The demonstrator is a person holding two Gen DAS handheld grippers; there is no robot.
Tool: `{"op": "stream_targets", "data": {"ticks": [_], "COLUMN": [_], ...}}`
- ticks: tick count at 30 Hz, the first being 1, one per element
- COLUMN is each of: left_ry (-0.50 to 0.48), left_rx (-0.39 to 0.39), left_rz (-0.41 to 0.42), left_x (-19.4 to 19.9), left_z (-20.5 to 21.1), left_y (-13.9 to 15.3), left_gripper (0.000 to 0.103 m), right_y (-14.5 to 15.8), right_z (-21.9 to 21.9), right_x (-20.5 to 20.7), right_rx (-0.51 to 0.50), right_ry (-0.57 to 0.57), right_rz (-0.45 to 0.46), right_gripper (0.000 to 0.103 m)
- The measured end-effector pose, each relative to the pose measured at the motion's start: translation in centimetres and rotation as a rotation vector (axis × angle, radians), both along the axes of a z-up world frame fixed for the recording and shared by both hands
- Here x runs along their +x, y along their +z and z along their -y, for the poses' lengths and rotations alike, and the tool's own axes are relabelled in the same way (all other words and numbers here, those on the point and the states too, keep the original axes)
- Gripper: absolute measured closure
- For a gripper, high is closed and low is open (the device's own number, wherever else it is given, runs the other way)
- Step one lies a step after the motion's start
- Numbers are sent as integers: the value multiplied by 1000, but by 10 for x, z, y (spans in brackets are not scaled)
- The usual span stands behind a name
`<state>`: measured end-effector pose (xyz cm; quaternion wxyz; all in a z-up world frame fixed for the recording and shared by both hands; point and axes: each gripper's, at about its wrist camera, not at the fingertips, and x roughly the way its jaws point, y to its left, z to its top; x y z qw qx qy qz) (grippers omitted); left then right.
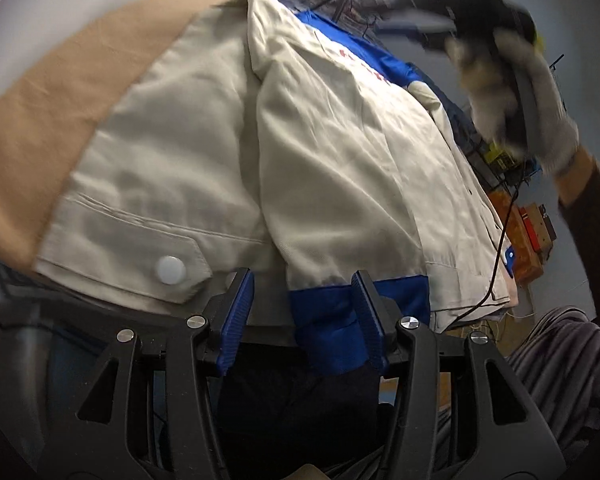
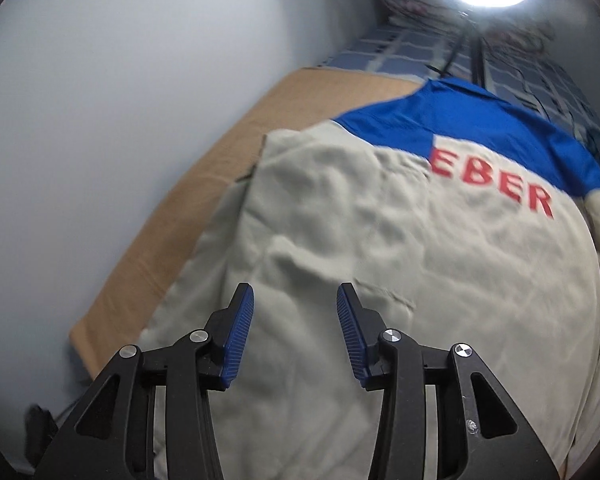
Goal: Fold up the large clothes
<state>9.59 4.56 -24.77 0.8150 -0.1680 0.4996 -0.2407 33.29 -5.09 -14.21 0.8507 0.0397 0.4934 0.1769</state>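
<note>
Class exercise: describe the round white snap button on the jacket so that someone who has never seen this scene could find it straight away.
Start at the tan table cover and find the cream and blue jacket spread over it. Follow the jacket's hem band to its near corner, left of the blue cuff. The snap button sits on the pointed tab there: a plain white disc, the only round fastener in view.

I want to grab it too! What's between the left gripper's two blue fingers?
In the left wrist view, the cream jacket's blue cuff hangs between the open left gripper's fingers.
</note>
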Motion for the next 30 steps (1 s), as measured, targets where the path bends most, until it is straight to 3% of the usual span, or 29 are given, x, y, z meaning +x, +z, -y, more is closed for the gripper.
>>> {"op": "stream_targets", "data": {"ticks": [4, 6, 8, 14, 23, 25, 26, 28, 30], "left_ry": [3, -1, -9, -14, 4, 13, 16, 11, 12], "left_rx": [-16, -18, -6, -22, -90, -75, -74, -76, -82], "left_rz": [5, 11, 6, 47, 67, 73, 65, 32, 22], "left_x": [3, 5, 8, 9, 9, 7, 8, 10, 12], "left_z": [4, 4, 6, 2, -9, -9, -9, -7, -4], "left_y": [-2, -2, -3, 3, 15, 16, 15, 7, -1], "left_gripper": [51, 60, 82, 97, 100, 99, 99, 79, 78], "right_y": [-1, -6, -11, -28, -69, -71, -72, -74, -73], "right_z": [-28, -40, -51, -91, -124, -125, -126, -126, -126], "right_x": [35, 55, 74, 128, 167, 168, 168, 168, 169], "right_rx": [3, -3, -3, -114, -462, -478, -499, -516, -526], "right_ry": [19, 15, 14, 16, 48, 55, 59, 63, 60], "right_rz": [-6, -10, -22, -20, -17, -10, -8, -12, -12], "right_gripper": [61, 61, 61, 61, 61, 67, 79, 84, 89]}}
